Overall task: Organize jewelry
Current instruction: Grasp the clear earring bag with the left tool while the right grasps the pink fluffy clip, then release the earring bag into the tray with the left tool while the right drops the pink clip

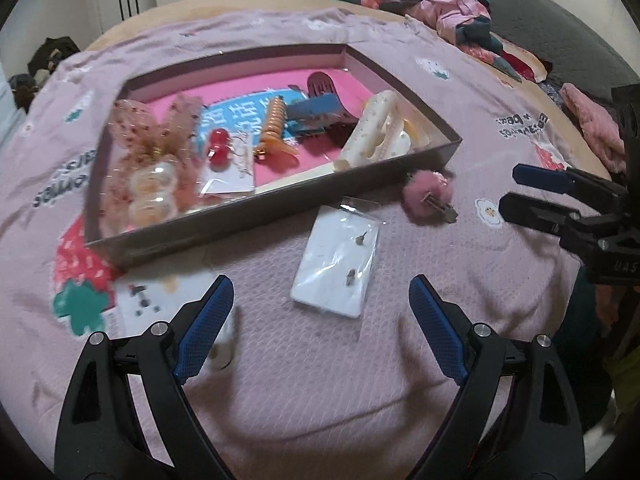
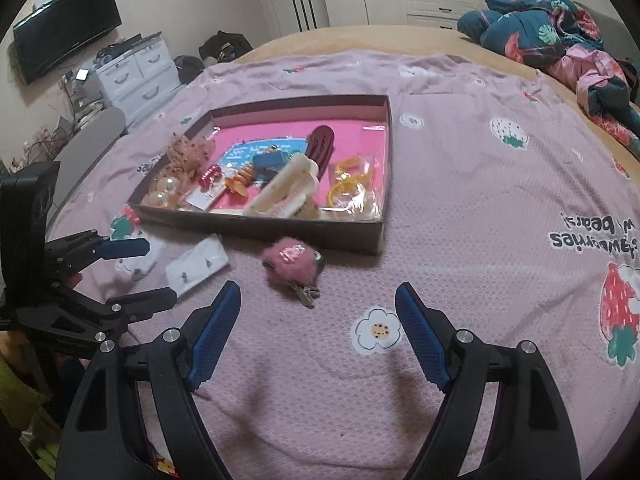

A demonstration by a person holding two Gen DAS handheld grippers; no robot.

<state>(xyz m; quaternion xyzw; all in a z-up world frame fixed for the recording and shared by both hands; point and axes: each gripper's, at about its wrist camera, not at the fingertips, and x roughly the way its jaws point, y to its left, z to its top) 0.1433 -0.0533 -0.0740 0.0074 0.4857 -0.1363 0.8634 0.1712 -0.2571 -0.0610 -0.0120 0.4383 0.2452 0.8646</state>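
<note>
A shallow brown box (image 1: 280, 210) (image 2: 256, 222) with a pink floor lies on the pink bedspread and holds several hair clips and trinkets. In front of it lie a white earring card in a clear bag (image 1: 338, 266) (image 2: 198, 266) and a pink fluffy hair clip (image 1: 428, 196) (image 2: 292, 262). A second white card (image 1: 138, 298) lies at the left. My left gripper (image 1: 320, 292) is open and empty, just short of the earring card. My right gripper (image 2: 318, 298) is open and empty, just short of the fluffy clip.
Rumpled teal and pink bedding (image 2: 552, 28) is piled at the far right of the bed. A white drawer unit (image 2: 136, 76) and a wall TV (image 2: 66, 28) stand beyond the bed's left side. The bedspread (image 2: 480, 208) stretches to the right of the box.
</note>
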